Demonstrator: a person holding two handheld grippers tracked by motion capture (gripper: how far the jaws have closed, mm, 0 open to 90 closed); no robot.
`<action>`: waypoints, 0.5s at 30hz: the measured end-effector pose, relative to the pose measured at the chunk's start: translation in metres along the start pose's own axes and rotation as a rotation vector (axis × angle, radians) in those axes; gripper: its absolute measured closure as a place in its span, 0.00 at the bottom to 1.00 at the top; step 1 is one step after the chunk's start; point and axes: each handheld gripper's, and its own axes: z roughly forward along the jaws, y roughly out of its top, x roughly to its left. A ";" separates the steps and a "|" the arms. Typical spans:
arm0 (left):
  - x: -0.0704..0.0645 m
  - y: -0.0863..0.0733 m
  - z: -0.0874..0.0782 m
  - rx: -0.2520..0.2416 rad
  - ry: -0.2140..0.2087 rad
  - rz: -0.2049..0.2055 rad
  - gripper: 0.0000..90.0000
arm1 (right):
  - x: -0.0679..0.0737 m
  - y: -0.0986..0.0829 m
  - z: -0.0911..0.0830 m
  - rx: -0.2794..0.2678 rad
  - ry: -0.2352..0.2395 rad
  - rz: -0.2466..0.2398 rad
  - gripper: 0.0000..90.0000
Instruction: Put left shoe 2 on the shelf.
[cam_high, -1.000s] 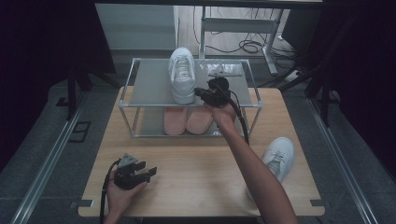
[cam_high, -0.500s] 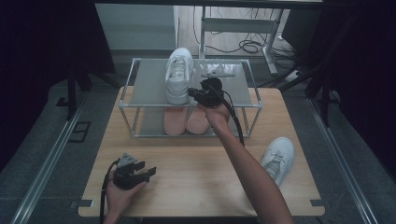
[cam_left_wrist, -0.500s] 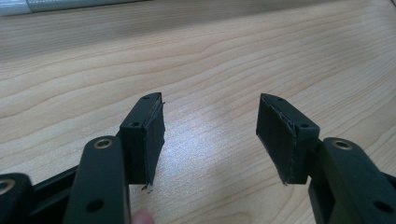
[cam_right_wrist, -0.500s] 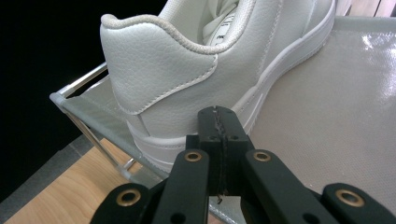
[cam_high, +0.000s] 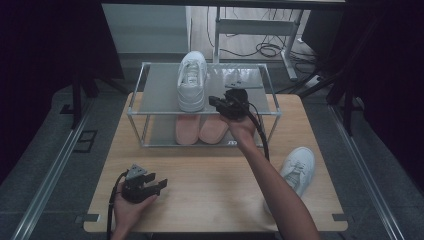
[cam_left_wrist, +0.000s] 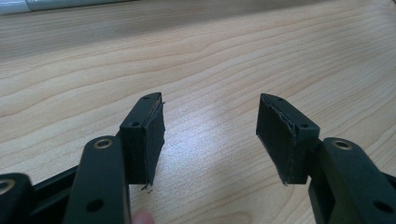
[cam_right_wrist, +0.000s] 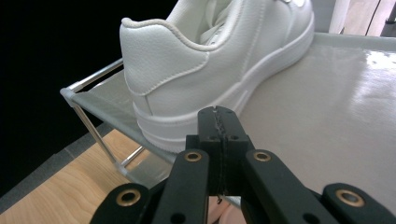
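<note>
1. Nearest the person, the left gripper (cam_high: 159, 185) rested low on the wooden table (cam_high: 210, 190) — jaws spread wide, nothing between them.
2. Farther out, the right gripper (cam_high: 216, 101) had its jaws pressed together, empty, right beside the heel of the white sneaker (cam_high: 192, 80).
3. That sneaker stood upright on the rack's top shelf (cam_high: 155, 92) — pinkish insoles (cam_high: 200, 128) lay beneath it.

A pale wood worktop (cam_high: 210, 200) stands on a grey carpet floor (cam_high: 45, 150). Metal rails (cam_high: 47, 172) run along the floor on both sides of it. Dark curtains (cam_high: 45, 45) close in the left and right. Beyond the worktop, a light panel (cam_high: 145, 30) stands at the left, and a metal frame (cam_high: 260, 25) rises over wood flooring with black cables (cam_high: 265, 50) coiled on it.
</note>
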 end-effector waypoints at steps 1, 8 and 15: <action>0.000 0.000 0.000 0.000 0.001 -0.001 0.47 | -0.002 -0.001 -0.003 -0.002 -0.001 0.000 1.00; 0.000 0.000 0.001 0.004 0.005 -0.001 0.47 | -0.014 -0.011 -0.022 -0.010 -0.003 0.017 1.00; -0.001 0.000 0.001 0.011 0.001 0.004 0.47 | -0.023 -0.025 -0.038 -0.018 -0.004 0.024 1.00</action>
